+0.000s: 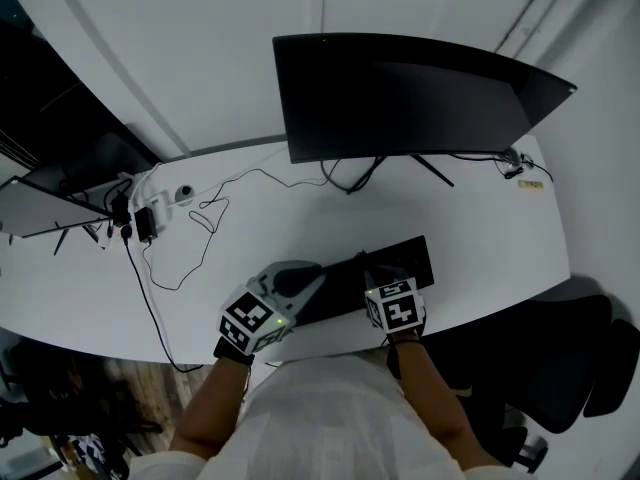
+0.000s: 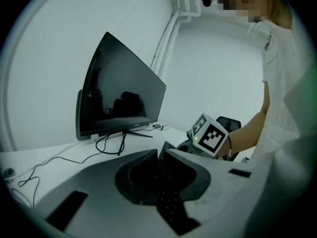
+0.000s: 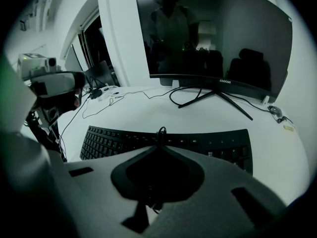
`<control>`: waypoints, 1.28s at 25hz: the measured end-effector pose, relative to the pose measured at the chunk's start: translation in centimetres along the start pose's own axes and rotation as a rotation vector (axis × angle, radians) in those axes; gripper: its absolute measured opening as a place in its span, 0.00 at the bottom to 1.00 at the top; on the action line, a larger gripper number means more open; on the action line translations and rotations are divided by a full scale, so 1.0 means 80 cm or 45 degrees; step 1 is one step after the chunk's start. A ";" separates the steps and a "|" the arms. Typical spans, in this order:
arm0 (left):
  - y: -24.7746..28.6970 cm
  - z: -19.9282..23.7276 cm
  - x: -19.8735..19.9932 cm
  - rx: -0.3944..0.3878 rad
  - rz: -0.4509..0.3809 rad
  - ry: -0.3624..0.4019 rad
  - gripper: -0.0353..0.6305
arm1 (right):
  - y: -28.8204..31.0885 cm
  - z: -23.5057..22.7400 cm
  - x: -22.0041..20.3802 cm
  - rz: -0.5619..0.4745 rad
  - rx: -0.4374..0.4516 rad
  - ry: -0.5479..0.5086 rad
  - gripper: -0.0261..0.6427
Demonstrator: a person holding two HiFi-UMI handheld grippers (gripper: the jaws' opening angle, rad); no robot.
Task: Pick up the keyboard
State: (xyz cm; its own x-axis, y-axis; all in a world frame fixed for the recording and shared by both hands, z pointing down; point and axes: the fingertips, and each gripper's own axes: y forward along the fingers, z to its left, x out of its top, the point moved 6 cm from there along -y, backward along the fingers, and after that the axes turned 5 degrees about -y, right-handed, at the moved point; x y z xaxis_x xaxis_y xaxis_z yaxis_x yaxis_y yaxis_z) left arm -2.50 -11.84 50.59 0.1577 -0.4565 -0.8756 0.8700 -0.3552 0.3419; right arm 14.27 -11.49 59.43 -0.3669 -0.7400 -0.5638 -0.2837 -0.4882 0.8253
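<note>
The left gripper [image 2: 162,153] has its jaws fully closed on one end of the black keyboard [image 2: 168,205]. In the left gripper view the keyboard is seen edge-on, as a dark strip of keys running up the narrow line where the two jaws meet and poking out just past their tips.

The right gripper [image 3: 161,144] has its jaws almost together. A thin black cable [image 3: 161,132] stands up in a small loop right at their tips and appears to be pinched between them. From these jaws the keyboard [image 3: 208,144] spreads flat to both sides just beyond and below the tips. More of it lies to their left than to their right.

In the head view the left gripper [image 1: 305,283] is at the keyboard's left end. The right gripper [image 1: 368,268] is at its near edge, over the white desk [image 1: 300,218].
</note>
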 end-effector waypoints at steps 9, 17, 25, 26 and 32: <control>0.002 0.004 0.005 -0.002 0.026 0.022 0.10 | -0.035 0.005 0.036 -0.099 -0.029 -0.180 0.06; 0.007 0.002 0.011 -0.026 0.053 0.036 0.10 | -0.063 0.008 0.054 -0.183 -0.046 -0.299 0.06; 0.016 0.003 0.017 -0.056 0.065 0.044 0.11 | -0.078 0.010 0.066 -0.237 -0.051 -0.386 0.06; 0.018 0.004 0.018 -0.056 0.070 0.047 0.11 | -0.079 0.010 0.068 -0.243 -0.052 -0.397 0.06; 0.026 0.006 0.020 -0.074 0.129 0.068 0.29 | -0.092 0.013 0.076 -0.276 -0.044 -0.453 0.06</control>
State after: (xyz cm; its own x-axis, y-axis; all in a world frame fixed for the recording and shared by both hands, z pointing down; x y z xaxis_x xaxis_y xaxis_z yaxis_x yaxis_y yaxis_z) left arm -0.67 -13.74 50.08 0.2691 -0.4431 -0.8551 0.8738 -0.2610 0.4103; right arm 13.20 -11.91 49.91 -0.5868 -0.4154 -0.6951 -0.3602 -0.6348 0.6835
